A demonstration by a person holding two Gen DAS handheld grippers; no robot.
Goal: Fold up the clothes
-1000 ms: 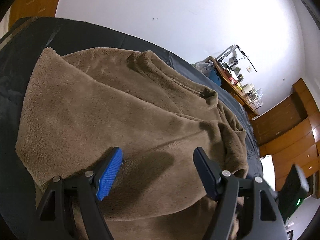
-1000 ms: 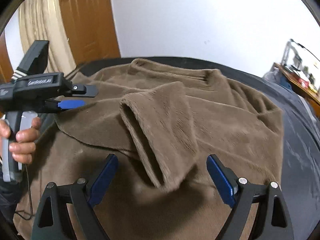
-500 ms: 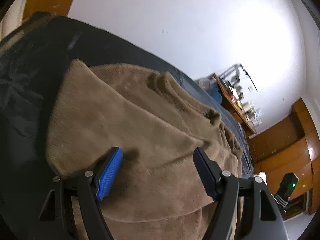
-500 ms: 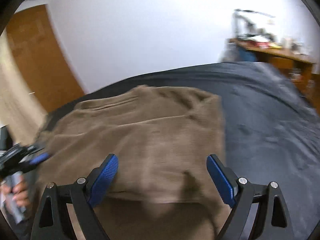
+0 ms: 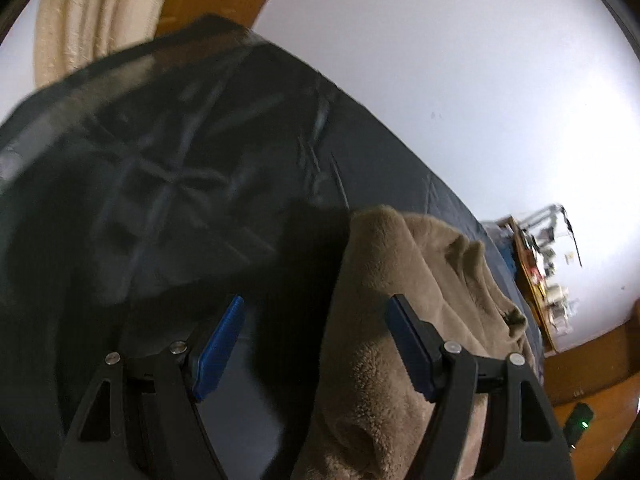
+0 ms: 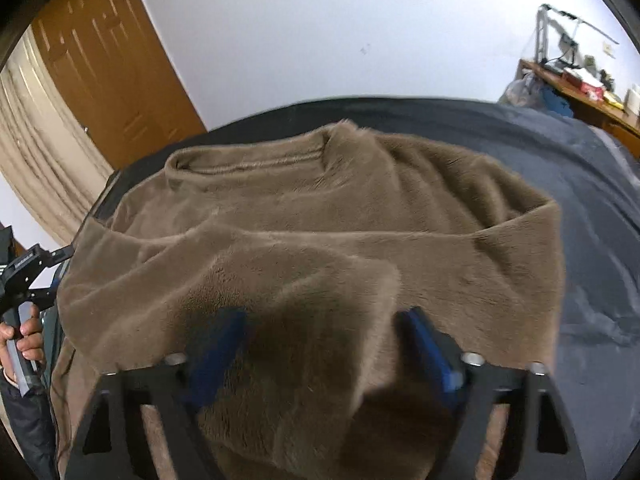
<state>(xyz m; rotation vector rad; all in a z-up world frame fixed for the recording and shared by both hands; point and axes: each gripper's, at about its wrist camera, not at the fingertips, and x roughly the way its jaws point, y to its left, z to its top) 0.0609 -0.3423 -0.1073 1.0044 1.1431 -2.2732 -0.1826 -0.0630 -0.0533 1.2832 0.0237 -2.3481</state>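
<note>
- Left wrist view: the left tool is standing wide apart over the dark bed cover, gripping nothing; the brown fleece top's left edge is lying between its blue pads, touching neither.
- Right wrist view: the right tool is closing, a fold of the top lying between its pads; the top is spreading across the cover. At far left, a hand is holding the other tool's handle.

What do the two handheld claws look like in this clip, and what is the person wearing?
Both claws, left and right, have black cut-out frames with silver screws and blue ribbed pads. From the right view, the left claw's black body carries small white lettering. The hand shows a dark sleeve.
</note>
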